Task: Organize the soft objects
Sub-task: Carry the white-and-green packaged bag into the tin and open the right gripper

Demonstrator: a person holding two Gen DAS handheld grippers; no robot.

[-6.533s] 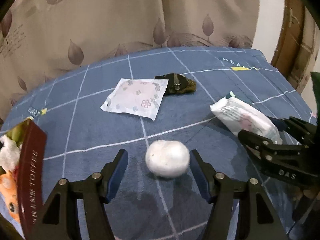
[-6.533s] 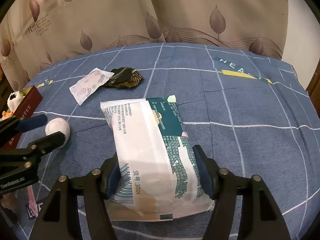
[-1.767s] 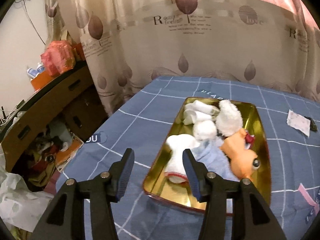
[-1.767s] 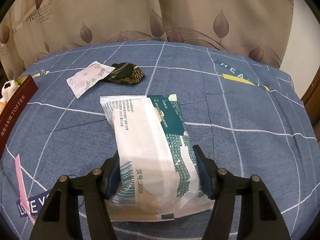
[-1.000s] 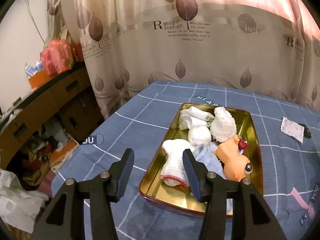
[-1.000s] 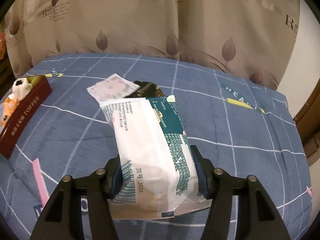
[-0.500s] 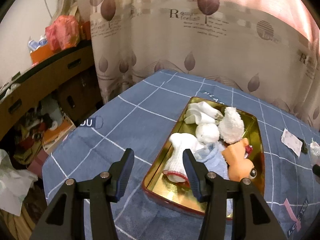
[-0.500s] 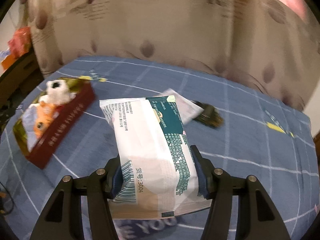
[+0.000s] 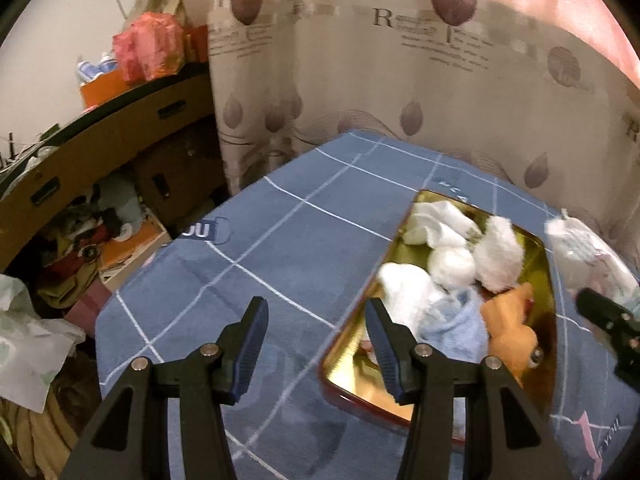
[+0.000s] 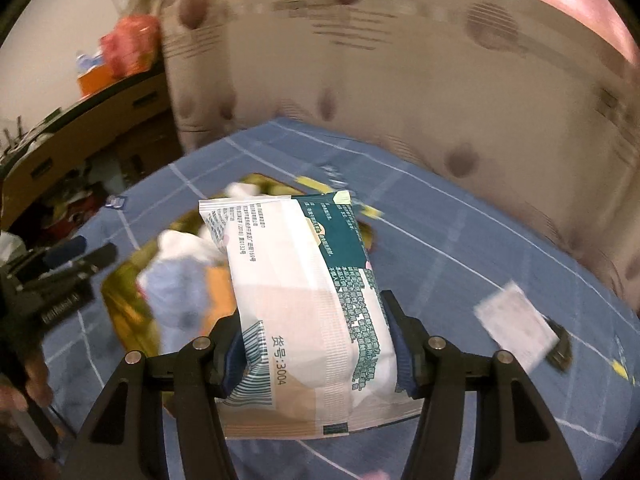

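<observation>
While my right claw (image 10: pixel 316 344) grips the tissue pack (image 10: pixel 304 292), it has swung from the open blue bed (image 10: pixel 460 264) to above the gold tin (image 9: pixel 548 264) at eleven o'clock, so I judge release comes next; my left claw (image 9: pixel 316 340) hangs open, empty.

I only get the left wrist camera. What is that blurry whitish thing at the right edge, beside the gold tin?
Observer: A white and teal printed pack, clamped in the right hand-held gripper.
Visitor: Does anything lie outside the tin?
Observer: Yes, a flat white sachet lies on the blue cloth.
Visitor: Only that?
Observer: A small dark item sits right beside it.
</observation>
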